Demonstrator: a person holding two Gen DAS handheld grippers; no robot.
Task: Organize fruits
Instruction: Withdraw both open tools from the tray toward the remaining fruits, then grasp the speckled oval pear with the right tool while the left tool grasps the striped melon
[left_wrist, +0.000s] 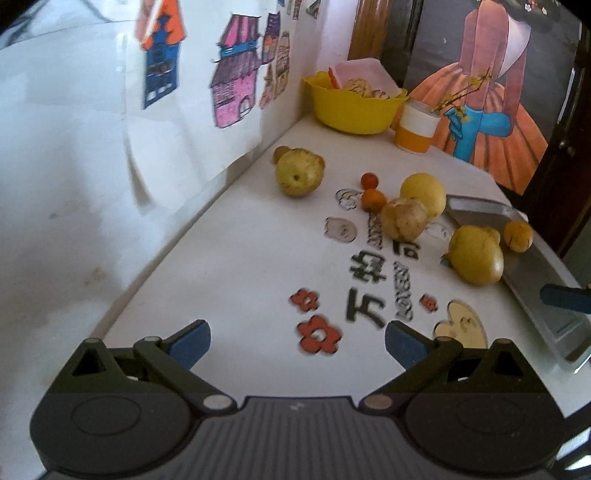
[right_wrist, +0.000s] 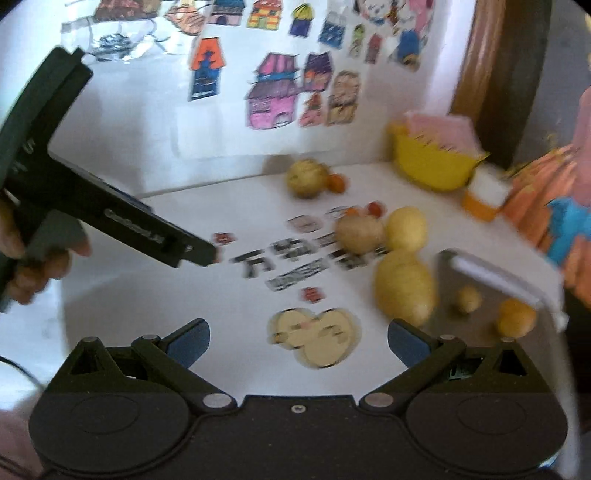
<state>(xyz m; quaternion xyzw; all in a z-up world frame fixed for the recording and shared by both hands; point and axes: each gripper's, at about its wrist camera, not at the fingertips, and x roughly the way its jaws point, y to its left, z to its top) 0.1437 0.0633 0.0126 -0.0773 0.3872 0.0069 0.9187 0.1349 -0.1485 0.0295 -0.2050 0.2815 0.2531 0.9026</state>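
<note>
Fruit scattered loose over white surface, mostly toward far right. Large greenish-yellow pear-like fruit alone near back-left edge by the wall. Middle cluster: brownish fruit touching yellow round fruit, two small orange fruits just beside. Another yellow fruit at rim of metal tray along right edge; one small orange fruit already on tray. Yellow bowl in far corner, contents unclear.

Left gripper: jaws spread wide, nothing between, low over near edge; all fruit well ahead, cluster ahead and to the right. Right gripper: jaws likewise spread and empty; yellow fruit near tray ahead and right of right jaw. View blurred.

Handling, by judgement: large fruits firm, roundish, moderately heavy, smooth-skinned, likely to roll or slip; best taken across widest middle, gentle squeeze to avoid bruising. Small orange ones light, probably soft; easy to knock away, need centred, light pinch.
</note>
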